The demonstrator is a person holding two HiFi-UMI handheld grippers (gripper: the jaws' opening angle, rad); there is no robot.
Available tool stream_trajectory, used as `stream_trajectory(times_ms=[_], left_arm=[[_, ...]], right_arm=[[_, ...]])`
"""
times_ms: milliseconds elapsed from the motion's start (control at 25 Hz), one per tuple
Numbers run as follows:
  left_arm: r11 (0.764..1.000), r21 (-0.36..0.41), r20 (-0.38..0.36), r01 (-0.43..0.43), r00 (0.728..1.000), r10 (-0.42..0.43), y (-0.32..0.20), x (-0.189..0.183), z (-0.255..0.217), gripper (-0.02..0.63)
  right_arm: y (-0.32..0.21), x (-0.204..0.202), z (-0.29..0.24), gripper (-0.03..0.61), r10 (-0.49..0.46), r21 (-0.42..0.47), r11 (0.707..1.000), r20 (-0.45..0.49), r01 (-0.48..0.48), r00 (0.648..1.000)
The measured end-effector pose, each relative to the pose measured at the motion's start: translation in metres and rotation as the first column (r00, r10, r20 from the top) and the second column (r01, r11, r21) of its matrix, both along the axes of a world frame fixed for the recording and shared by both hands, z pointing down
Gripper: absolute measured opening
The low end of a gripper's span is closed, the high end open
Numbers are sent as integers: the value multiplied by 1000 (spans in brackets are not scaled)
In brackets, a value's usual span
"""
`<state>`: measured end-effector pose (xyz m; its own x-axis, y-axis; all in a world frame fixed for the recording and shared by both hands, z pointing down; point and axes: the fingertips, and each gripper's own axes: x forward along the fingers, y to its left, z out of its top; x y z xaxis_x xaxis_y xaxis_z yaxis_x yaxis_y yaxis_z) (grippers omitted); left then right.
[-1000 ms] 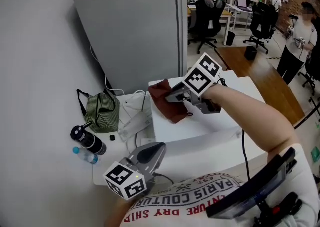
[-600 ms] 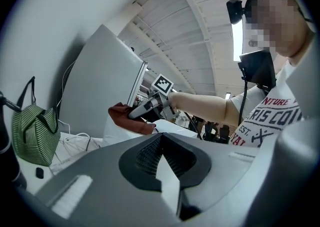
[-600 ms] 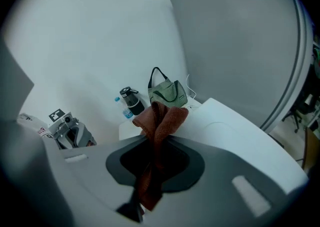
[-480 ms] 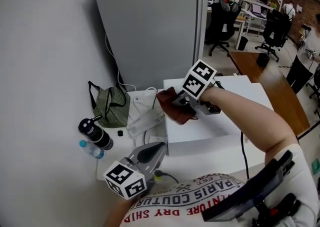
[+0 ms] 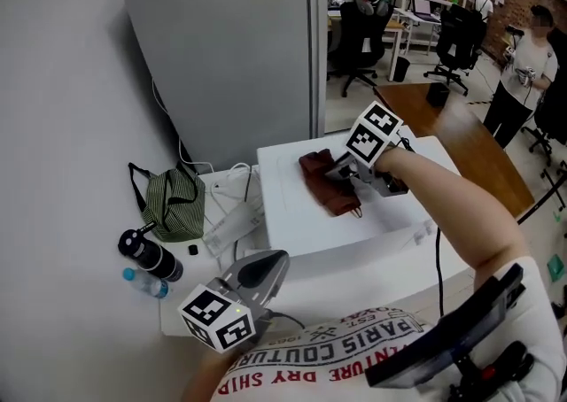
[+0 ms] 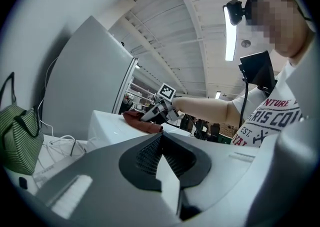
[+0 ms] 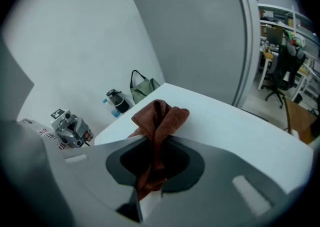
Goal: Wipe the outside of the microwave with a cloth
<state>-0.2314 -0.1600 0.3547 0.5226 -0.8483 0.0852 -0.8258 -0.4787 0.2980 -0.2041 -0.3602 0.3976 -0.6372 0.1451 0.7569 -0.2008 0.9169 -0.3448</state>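
Observation:
The white microwave (image 5: 292,219) stands on a low white table, and I look down on its top. A brown cloth (image 5: 326,182) lies bunched on that top, left of its middle. My right gripper (image 5: 344,175) is shut on the cloth, pressing it to the top. In the right gripper view the cloth (image 7: 161,116) rises folded between the jaws of that gripper (image 7: 152,141) above the microwave's top (image 7: 240,136). My left gripper (image 5: 267,269) hangs low in front of the microwave, shut and holding nothing. The left gripper view shows the cloth (image 6: 139,120) and the right gripper (image 6: 154,113) beyond.
A green striped bag (image 5: 174,201), a black bottle (image 5: 151,252), a small water bottle (image 5: 146,282) and white cables (image 5: 232,184) lie left of the microwave. A tall grey panel (image 5: 239,46) stands behind. Office chairs (image 5: 363,28), a wooden table (image 5: 461,139) and a person (image 5: 523,73) are at the right.
The right gripper has slid the cloth from the left edge of the microwave's top toward the middle. The left gripper has stayed put.

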Motion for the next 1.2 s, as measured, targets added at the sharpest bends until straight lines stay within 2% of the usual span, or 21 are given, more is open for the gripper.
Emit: stream_trajectory(times_ms=[280,440,680,920,1080,1200], left_arm=[[997,13,12,-78,997,78,-14,27,-9,6],[994,12,12,-109,994,109,-18,38,-8,6],[990,9,17,-140,990,140,-22,49,-8,6],[990,8,26,-141,990,140,-27,48,-6,6],[991,-5,19,-132,991,132,-27,46,-3,6],[991,-11,14,-131,991,131,-27,44,-1,6]], right_arm=[[-44,107,-1,46,160,-10,987,-25,-161,987],[-67,166,0,46,270,-8,963,-47,-271,962],[-97,246,0,46,416,14,909,-89,-416,905],[-107,262,5,46,454,-22,890,-68,-456,889],[-104,258,-4,46,428,-5,903,-71,-429,901],[-104,237,-29,46,400,9,916,-18,-400,916]])
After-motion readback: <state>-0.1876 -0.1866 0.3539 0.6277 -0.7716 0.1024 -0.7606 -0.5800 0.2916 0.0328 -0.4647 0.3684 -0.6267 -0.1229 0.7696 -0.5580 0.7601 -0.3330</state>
